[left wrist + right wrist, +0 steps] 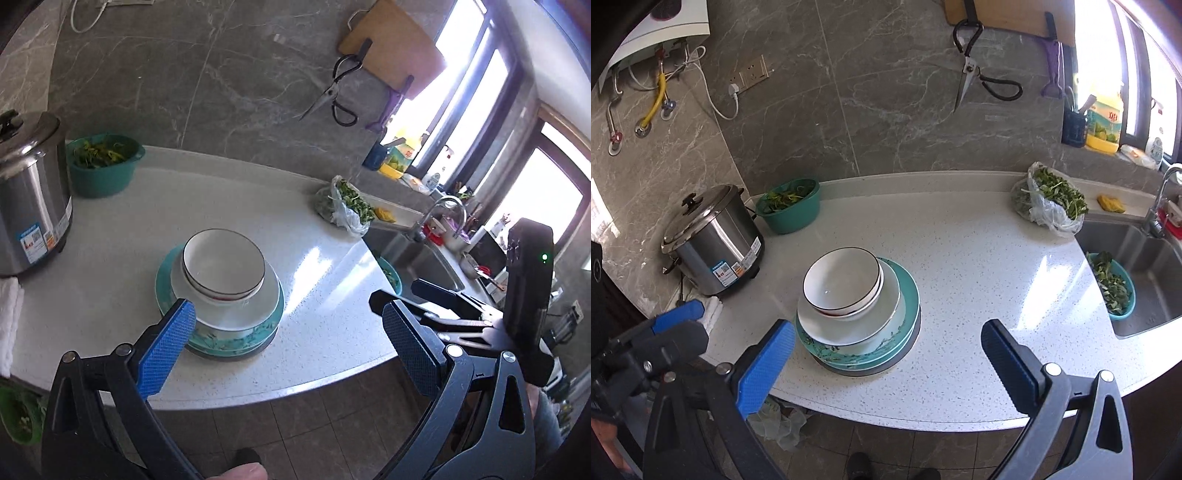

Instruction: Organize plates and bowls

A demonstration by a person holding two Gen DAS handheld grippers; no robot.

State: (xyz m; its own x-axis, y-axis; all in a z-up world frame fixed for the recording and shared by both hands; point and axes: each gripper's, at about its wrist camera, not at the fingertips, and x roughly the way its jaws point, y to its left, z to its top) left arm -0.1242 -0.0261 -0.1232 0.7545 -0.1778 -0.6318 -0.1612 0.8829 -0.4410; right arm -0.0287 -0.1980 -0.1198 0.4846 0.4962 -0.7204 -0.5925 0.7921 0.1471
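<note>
Left gripper (284, 321): jaws spread wide, empty, held above the front edge of the countertop (110, 266). Its left blue pad overlaps the near rim of the dish stack in the left wrist view; contact cannot be confirmed. Its right finger hangs past the front edge, over the floor.

Right gripper (886, 343): jaws spread wide, empty, held level over the front edge of the countertop, just short of the stack. It also shows at the right of the left wrist view, beside the left gripper.

Dish stack: stands near the front edge, about mid-length of the countertop. A white bowl (842, 278) with a dark rim sits on top, nested in a second bowl of which only the rim shows. Both rest on a white plate (886, 314), which lies on a teal patterned plate (905, 295) over a dark base piece. The top bowl appears empty.

Other containers: a green basin (790, 218) of leafy greens at the back left corner, beside a steel rice cooker (713, 240) with its lid on. A clear plastic bag (1049, 201) of greens lies at the back right. A teal basin (1115, 291) of greens sits in the sink (1152, 243).
</note>
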